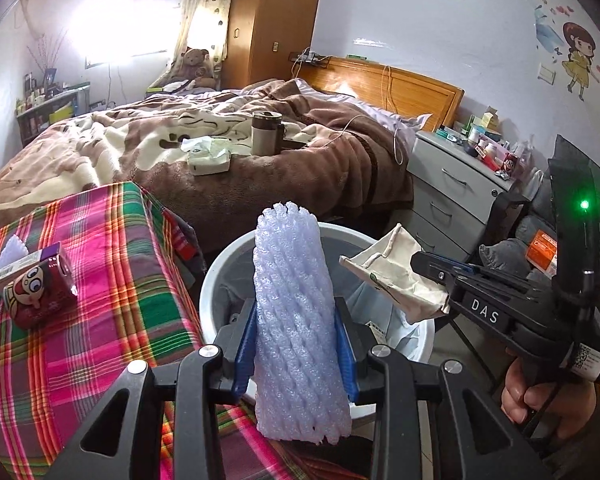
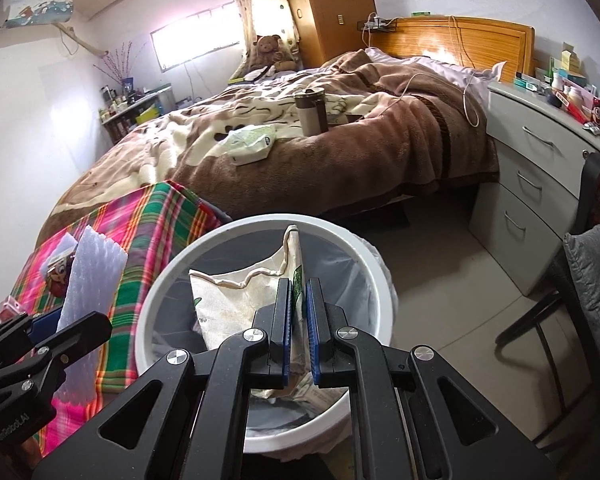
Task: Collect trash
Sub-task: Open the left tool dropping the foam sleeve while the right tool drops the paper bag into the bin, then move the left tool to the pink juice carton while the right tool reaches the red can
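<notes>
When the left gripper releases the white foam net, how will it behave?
The foam net looks light and springy, so it probably regains shape when the left gripper opens. It may drift or catch the bin rim rather than drop straight.

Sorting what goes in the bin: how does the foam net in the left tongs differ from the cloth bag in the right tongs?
The foam net is pale lilac with a ribbed mesh; the cloth bag is cream woven fabric with a drawstring. The foam net stands upright as a stiff tube, while the cloth bag hangs limp and creased. The foam net is at the white bin's near edge; the cloth bag hangs over its opening. Each is clamped in a pair of tongs.
</notes>
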A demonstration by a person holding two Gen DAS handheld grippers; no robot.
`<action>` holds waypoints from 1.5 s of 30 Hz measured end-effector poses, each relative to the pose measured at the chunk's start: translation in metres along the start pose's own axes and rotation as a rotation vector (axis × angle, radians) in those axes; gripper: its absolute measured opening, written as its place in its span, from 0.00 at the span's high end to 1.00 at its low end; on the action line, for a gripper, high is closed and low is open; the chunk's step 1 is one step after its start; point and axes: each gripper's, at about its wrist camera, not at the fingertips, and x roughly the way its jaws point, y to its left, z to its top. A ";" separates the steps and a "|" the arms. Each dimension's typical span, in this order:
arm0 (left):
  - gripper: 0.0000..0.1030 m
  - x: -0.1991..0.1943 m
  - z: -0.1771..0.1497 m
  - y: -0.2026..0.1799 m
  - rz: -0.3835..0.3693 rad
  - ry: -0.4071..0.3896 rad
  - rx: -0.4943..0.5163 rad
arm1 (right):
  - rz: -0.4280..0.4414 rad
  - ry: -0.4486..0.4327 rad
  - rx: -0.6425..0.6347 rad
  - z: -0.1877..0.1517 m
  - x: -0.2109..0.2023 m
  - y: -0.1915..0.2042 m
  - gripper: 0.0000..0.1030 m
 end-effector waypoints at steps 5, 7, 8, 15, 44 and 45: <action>0.39 0.007 0.000 0.001 -0.021 0.011 -0.014 | -0.002 0.033 -0.001 -0.001 0.006 -0.005 0.91; 0.38 0.007 0.000 0.001 -0.015 0.011 -0.014 | -0.007 0.042 0.007 -0.001 0.008 -0.006 0.90; 0.38 0.006 -0.001 0.002 -0.006 0.008 -0.013 | -0.010 0.044 0.014 -0.002 0.008 -0.007 0.89; 0.38 -0.004 -0.002 0.009 -0.001 0.002 -0.028 | 0.019 0.029 0.029 -0.001 0.001 -0.006 0.65; 0.37 -0.089 -0.030 0.092 0.190 -0.089 -0.145 | 0.183 0.001 -0.091 -0.009 -0.019 0.074 0.52; 0.37 -0.091 -0.031 0.095 0.199 -0.090 -0.149 | 0.191 0.002 -0.100 -0.009 -0.019 0.079 0.52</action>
